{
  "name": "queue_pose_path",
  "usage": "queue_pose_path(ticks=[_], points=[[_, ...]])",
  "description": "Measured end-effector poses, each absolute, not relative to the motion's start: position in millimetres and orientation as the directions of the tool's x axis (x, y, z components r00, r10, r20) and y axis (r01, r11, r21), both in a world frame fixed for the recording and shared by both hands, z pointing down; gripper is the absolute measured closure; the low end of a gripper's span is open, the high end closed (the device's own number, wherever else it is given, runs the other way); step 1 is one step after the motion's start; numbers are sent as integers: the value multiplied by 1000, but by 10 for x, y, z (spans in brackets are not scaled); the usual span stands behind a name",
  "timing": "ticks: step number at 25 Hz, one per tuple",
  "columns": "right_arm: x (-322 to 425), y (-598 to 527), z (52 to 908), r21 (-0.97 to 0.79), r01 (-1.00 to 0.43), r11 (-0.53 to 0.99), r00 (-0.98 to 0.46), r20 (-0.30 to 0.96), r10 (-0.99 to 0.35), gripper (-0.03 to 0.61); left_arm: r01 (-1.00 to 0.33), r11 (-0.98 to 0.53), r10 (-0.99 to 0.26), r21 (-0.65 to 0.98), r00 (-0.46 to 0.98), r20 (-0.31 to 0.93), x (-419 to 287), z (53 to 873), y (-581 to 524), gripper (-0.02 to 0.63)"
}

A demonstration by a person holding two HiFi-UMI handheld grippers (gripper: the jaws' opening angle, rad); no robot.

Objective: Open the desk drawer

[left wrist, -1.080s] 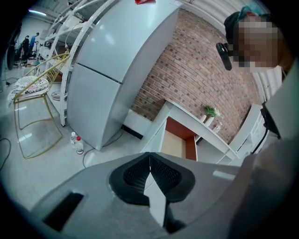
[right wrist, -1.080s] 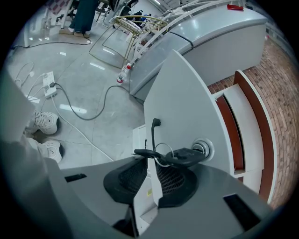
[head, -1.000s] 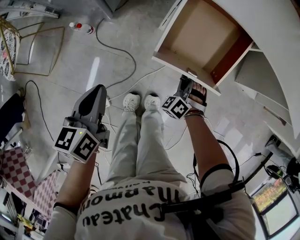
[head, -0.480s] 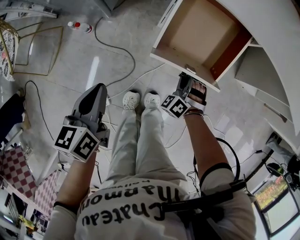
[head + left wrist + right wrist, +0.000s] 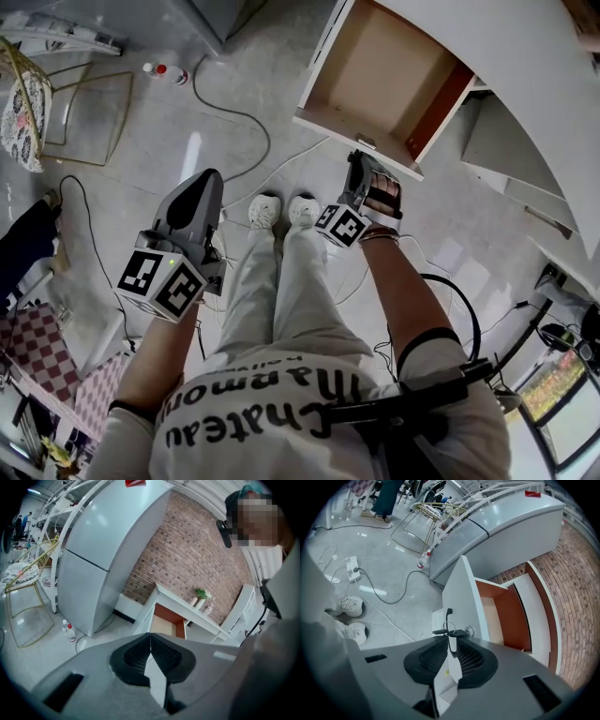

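Grey polished floor [image 5: 141, 178], red brick wall [image 5: 187, 550] behind the white desk [image 5: 525, 56]. Cables run across the floor.

Counts:
- 1 drawer [image 5: 349, 129], pulled well out of the desk; tan bottom, red-brown side wall, nothing inside
- 1 grey two-door fridge [image 5: 93, 550]
- 2 bottles [image 5: 68, 630] on the floor by the fridge
- 1 gold wire chair [image 5: 28, 94]
- 1 power strip [image 5: 352, 569]
- 2 white shoes [image 5: 265, 211], below the drawer front
- 1 small potted plant [image 5: 201, 593] on the desk top

Right gripper [image 5: 450, 638]: right at the drawer front, jaws together, pinched on the key bunch [image 5: 449, 631] hanging from the front's lock. Pads look closed onto the ring, tips almost at the front panel.

Left gripper [image 5: 150, 637]: jaws fully together, nothing between them. It's held over the floor, well apart from the drawer, on the far side of the person's legs.
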State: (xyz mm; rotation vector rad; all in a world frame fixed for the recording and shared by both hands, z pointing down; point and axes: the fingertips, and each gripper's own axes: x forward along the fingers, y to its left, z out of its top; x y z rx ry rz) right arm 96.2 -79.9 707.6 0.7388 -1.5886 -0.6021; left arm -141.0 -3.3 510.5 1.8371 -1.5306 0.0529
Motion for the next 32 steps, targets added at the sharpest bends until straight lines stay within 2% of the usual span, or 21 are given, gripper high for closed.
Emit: queue_pose_path(ticks=[6,10,14,22,32], points=[[1030,-711,6681,731,-110,674,-60,672,-738,551,-867,-97,-853,489,326,408,-1312,4610,-212,597],[1062,-708,6314,728,-166,666,-49,668,-742,551,-863,-147,-860,483,353,369,-1247,4278,-307,597],[1054,-761,5893,697,-304,650,-42,672,-739,551,-860,-177,-866,478,367,340,-1221,3978,-365,597],[947,-1153,4823,541,-623,566,-136,637,-759,551,-851,-241,-875,466,398,275,-1084,3451,-619,597],[855,-1567,3364,421,-815,398,-192,452,-871,551,-835,-312,-893,454,421,160,-1010,2742,-854,597]])
